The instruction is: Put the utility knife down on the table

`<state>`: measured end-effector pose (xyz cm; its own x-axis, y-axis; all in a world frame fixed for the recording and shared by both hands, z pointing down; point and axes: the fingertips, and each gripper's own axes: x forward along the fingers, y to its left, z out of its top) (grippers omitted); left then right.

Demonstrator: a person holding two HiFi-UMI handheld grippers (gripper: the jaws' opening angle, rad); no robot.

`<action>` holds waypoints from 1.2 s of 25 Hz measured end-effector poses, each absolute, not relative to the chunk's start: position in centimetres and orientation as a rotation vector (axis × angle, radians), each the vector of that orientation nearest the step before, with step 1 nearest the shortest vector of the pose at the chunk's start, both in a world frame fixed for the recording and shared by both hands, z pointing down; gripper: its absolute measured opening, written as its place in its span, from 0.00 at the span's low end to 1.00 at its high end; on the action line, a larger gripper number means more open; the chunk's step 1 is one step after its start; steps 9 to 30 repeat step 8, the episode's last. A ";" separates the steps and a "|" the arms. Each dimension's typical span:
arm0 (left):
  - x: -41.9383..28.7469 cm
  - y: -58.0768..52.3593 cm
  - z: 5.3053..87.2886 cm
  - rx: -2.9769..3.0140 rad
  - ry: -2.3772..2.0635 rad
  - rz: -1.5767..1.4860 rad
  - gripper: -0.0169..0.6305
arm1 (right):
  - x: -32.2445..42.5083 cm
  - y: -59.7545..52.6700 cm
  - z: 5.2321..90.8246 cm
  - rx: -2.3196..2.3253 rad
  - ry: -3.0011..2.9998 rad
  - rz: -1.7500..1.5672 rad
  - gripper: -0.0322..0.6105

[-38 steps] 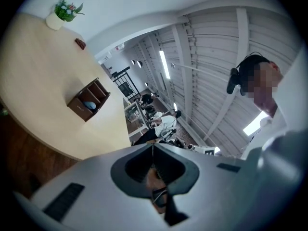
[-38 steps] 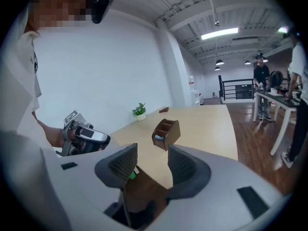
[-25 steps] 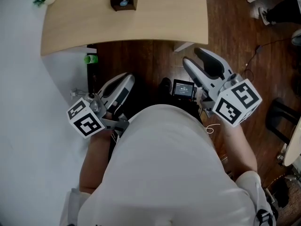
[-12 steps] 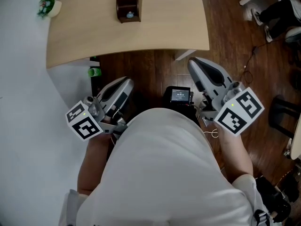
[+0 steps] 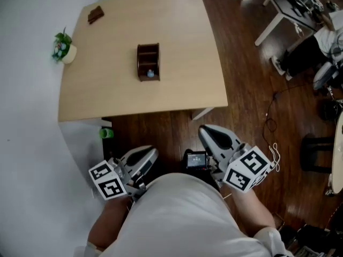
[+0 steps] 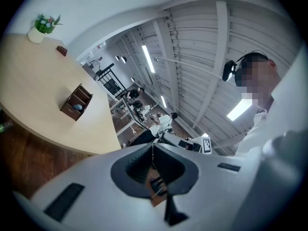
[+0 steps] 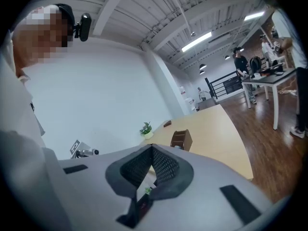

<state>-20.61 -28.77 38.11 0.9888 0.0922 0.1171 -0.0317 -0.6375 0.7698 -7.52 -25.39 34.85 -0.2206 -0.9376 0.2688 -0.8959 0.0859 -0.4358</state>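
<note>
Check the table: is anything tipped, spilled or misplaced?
Nothing stands out: the wooden organiser stands upright in the middle, the potted plant upright at the left edge, a small dark object flat near the far corner.

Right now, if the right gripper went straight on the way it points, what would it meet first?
Probably the light wooden table, close to the dark brown wooden organiser box just right of where the right gripper aims. Depth is unclear, so possibly the box itself.
</note>
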 end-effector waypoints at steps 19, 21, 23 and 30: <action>-21.9 -24.6 37.0 2.162 0.088 0.225 0.03 | -10.8 -21.9 34.1 -1.858 2.203 -0.983 0.05; -21.9 -24.6 37.0 2.162 0.088 0.225 0.03 | -10.8 -21.9 34.1 -1.858 2.203 -0.983 0.05; -21.9 -24.6 37.0 2.162 0.088 0.225 0.03 | -10.8 -21.9 34.1 -1.858 2.203 -0.983 0.05; -21.9 -24.6 37.0 2.162 0.088 0.225 0.03 | -10.8 -21.9 34.1 -1.858 2.203 -0.983 0.05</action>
